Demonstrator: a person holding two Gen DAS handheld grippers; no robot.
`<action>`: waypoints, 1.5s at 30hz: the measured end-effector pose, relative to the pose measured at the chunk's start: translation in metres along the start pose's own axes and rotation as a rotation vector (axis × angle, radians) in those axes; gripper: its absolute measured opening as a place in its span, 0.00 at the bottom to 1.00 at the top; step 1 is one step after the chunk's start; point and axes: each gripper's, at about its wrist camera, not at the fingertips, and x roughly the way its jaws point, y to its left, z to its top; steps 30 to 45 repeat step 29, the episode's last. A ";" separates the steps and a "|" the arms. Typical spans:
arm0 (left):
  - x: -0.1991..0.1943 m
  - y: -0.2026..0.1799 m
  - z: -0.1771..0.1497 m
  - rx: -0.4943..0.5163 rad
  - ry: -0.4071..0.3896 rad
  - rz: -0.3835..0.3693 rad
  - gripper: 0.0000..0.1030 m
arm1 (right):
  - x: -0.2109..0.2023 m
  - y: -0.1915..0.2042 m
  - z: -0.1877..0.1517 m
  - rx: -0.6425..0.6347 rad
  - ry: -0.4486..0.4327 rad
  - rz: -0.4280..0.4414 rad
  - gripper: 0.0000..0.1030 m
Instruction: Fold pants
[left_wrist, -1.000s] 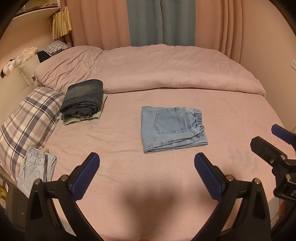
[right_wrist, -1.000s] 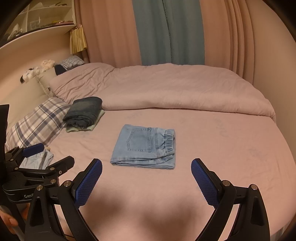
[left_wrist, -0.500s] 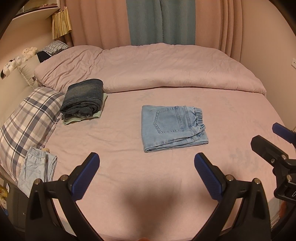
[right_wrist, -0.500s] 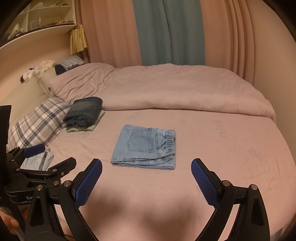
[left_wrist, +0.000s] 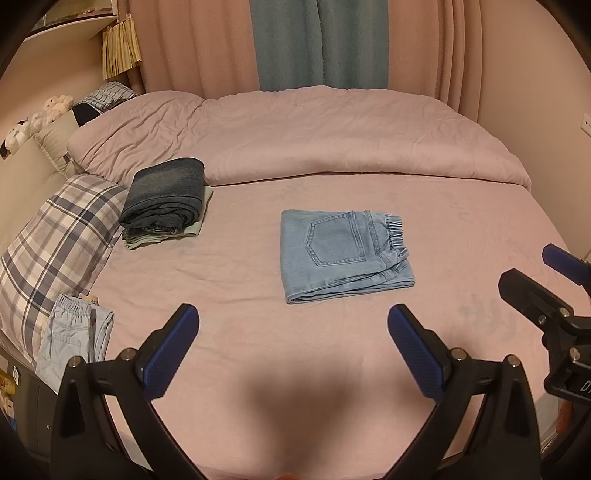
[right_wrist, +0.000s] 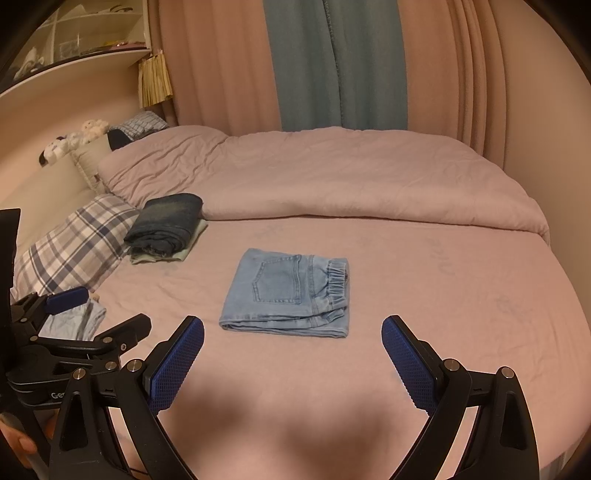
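Nearest, the left gripper (left_wrist: 293, 332) and the right gripper (right_wrist: 291, 345) both hang over the pink bed (left_wrist: 229, 369) with jaws spread wide — nothing held. Beyond them at 12 o'clock lie the folded light-blue pants (left_wrist: 341, 254), flat and apart from both. Farther, at 10 o'clock, a dark folded stack (left_wrist: 164, 199) sits beside a plaid pillow (left_wrist: 55, 240).

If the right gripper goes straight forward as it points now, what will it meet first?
Probably the folded light-blue denim pants, lying between and just beyond the open right gripper on the pink bedsheet. Nothing shows in between, though depth is uncertain and a lower path might touch the sheet first.
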 end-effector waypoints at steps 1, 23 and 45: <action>0.000 0.000 0.000 0.001 0.000 0.000 0.99 | 0.000 0.000 0.000 -0.001 0.000 0.000 0.94; 0.000 0.002 0.004 0.001 -0.002 -0.003 0.99 | -0.001 0.001 -0.002 0.003 -0.001 -0.007 0.94; 0.001 0.003 0.006 -0.003 -0.003 -0.009 0.99 | -0.003 0.001 -0.003 0.006 -0.005 -0.009 0.94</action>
